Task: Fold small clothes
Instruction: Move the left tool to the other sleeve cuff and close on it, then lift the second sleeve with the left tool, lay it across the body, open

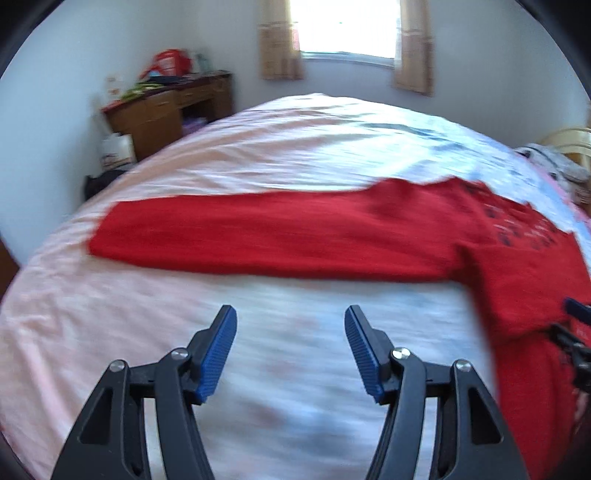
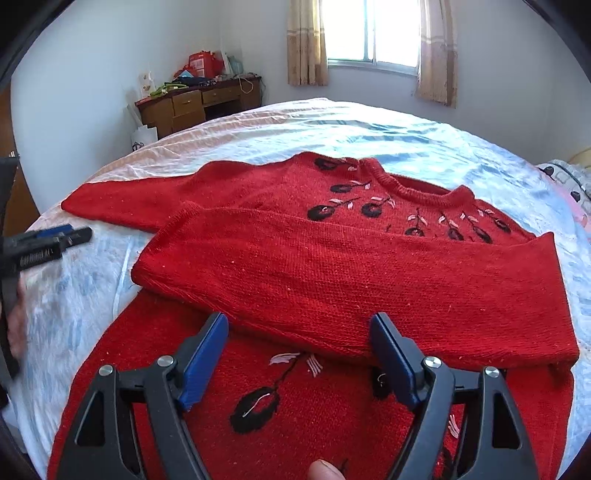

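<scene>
A red knit sweater [image 2: 332, 280] with black flowers and pink leaves lies flat on the bed [image 2: 332, 125], front side up. One sleeve [image 2: 369, 273] is folded across its chest. The other sleeve [image 1: 258, 236] stretches out to the left on the sheet. My right gripper [image 2: 300, 321] hovers open over the sweater's lower body, at the near edge of the folded sleeve, its pads pressing nothing. My left gripper [image 1: 291, 314] stands open over bare sheet, short of the stretched sleeve, with nothing between its fingers. In the right wrist view the left gripper [image 2: 74, 233] shows at the left edge.
A wooden desk [image 2: 192, 103] piled with clutter stands at the back left, a white bag [image 2: 142, 136] on the floor beside it. A curtained window [image 2: 373, 33] is behind the bed. Bundled clothes [image 1: 557, 162] lie at the bed's right edge. A hand [image 2: 14, 325] shows at the left.
</scene>
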Tool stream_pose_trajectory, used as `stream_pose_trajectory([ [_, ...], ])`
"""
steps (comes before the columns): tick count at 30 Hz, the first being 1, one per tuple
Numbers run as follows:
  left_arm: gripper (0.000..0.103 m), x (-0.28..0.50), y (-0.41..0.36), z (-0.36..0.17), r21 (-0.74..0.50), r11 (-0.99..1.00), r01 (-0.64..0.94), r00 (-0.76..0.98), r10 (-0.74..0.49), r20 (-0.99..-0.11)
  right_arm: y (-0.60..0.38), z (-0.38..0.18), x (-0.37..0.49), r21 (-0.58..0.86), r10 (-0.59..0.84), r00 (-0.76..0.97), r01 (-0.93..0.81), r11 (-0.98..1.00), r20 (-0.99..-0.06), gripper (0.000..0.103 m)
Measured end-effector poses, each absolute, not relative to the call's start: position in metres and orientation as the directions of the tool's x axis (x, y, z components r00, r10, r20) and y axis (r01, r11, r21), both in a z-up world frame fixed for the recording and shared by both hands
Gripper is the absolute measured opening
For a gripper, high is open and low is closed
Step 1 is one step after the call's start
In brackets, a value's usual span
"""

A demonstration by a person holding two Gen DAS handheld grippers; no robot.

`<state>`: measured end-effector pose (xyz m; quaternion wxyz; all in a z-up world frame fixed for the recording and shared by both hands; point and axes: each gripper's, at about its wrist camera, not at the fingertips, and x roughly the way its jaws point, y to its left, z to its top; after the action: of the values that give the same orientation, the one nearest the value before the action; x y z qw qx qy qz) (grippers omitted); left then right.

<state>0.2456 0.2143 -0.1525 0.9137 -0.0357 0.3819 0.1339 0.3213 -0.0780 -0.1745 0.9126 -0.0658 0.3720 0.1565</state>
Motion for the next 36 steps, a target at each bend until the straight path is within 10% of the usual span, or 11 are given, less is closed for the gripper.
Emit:
stream_pose_trajectory([
  [14, 0.048, 0.269, 0.397, -0.149, -0.161, 0.805, -0.572, 0.617, 0.292, -0.731, -0.078, -0.175, 0.32, -0.016, 0.224, 0.682, -0.326, 0.945, -0.697, 0.08],
  [36, 0.012, 0.286, 0.403, -0.154, -0.231, 0.788, -0.57, 0.626, 0.235, -0.744, -0.079, -0.176, 0.321, -0.009, 0.229, 0.68, -0.327, 0.945, -0.696, 0.08],
])
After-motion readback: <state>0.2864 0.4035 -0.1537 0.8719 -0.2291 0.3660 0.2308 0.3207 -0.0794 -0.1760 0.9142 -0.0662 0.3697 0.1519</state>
